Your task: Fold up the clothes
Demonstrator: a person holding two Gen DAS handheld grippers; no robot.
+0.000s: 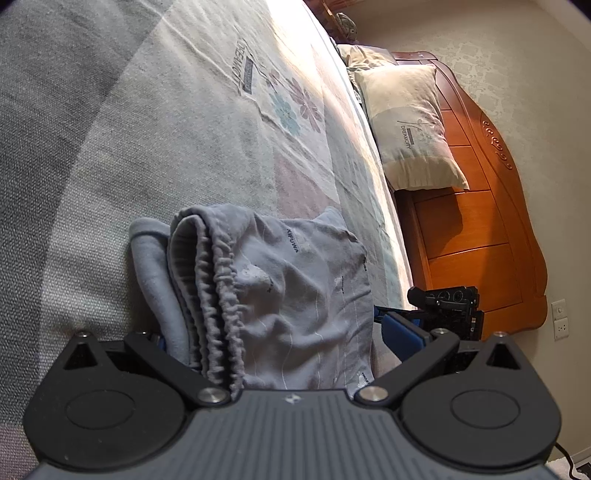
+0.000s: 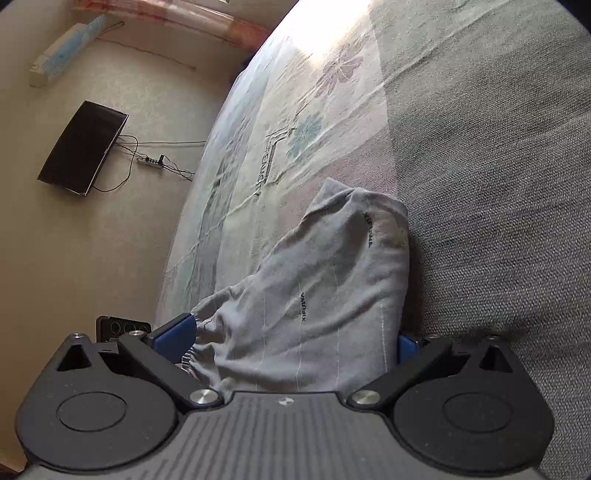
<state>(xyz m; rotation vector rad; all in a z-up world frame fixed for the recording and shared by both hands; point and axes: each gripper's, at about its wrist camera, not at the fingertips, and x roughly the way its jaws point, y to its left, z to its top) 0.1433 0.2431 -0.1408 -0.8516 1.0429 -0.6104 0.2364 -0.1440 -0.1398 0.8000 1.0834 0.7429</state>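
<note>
In the left wrist view, at lower centre, we found the gray pants [image 1: 280, 295] covering most of the left gripper's [image 1: 291, 339] left pad. At upper centre, the frame edge cut off a dark lump [image 1: 345, 24] we could not identify. In the right wrist view, the pants [image 2: 325, 295] hid most of the right gripper's [image 2: 295, 339] right pad.

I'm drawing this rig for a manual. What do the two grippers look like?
Both match: the left gripper and right gripper have black angular link arms on silver pivot bolts, blue finger pads, two black round discs and a ribbed grey body with a small logo. No sleeves or hands show.
</note>
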